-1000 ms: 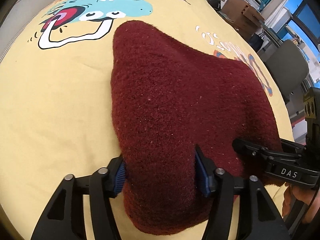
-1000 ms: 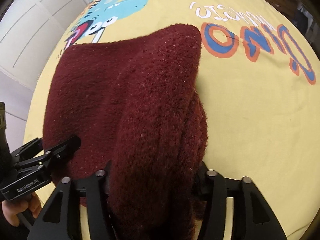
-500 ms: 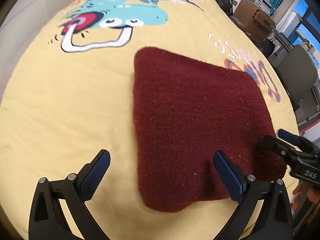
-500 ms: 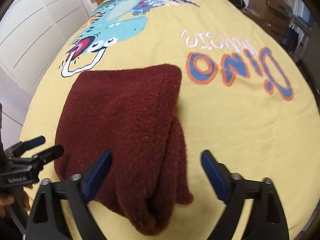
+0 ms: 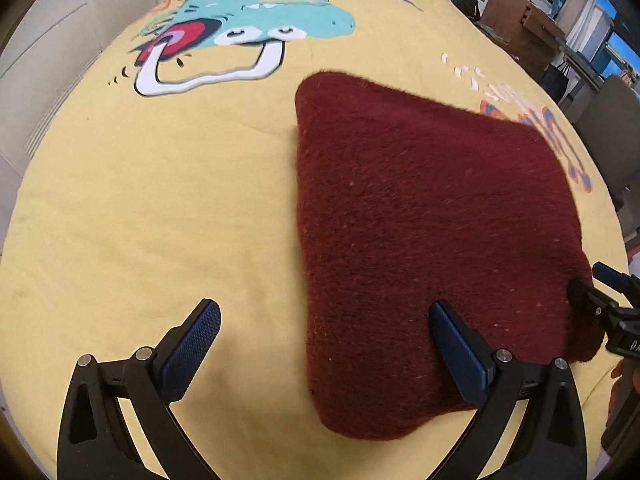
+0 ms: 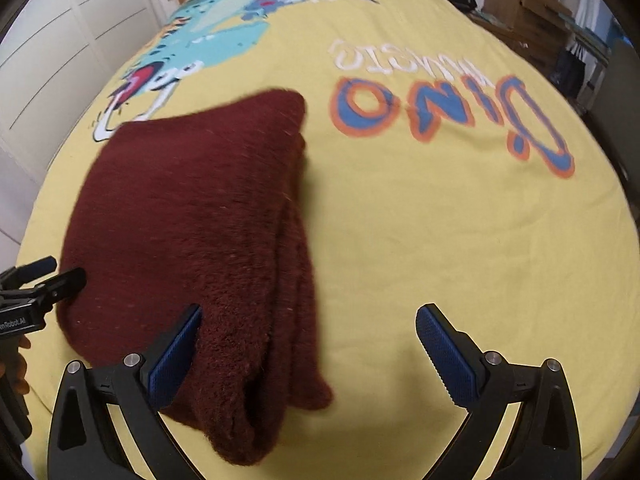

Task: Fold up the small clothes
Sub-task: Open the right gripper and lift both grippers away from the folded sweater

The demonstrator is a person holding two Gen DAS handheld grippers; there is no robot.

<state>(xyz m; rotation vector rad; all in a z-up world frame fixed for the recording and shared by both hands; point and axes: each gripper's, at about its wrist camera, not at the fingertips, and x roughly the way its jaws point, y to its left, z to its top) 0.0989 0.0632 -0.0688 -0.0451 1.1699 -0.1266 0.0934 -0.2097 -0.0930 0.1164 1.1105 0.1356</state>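
Lying folded on the yellow bed cover (image 5: 160, 208), the maroon knit (image 5: 420, 240) forms a thick, roughly square bundle, with its layered edges showing on the side toward the "Dino" lettering (image 6: 448, 120) in the right view. Both grippers hover just short of its near edge, empty. The left gripper (image 5: 324, 354) has its fingers wide apart, one pad over bare cover and the other over the knit's near corner. The right gripper (image 6: 308, 356) is equally wide, its left pad over the bundle and its right pad over bare cover.

The fabric looks fuzzy, soft and thick, so it should be light, limp and not slippery; nothing about it seems fragile. Being floppy, it will likely sag and unfold if lifted from one point. A good hold would be on the two near corners, pinching all the stacked layers together, one gripper per corner. The open layered side is the riskier one, since a shallow pinch there may catch only the top layer. Whether another fold is needed cannot be told; the bundle already looks compact.
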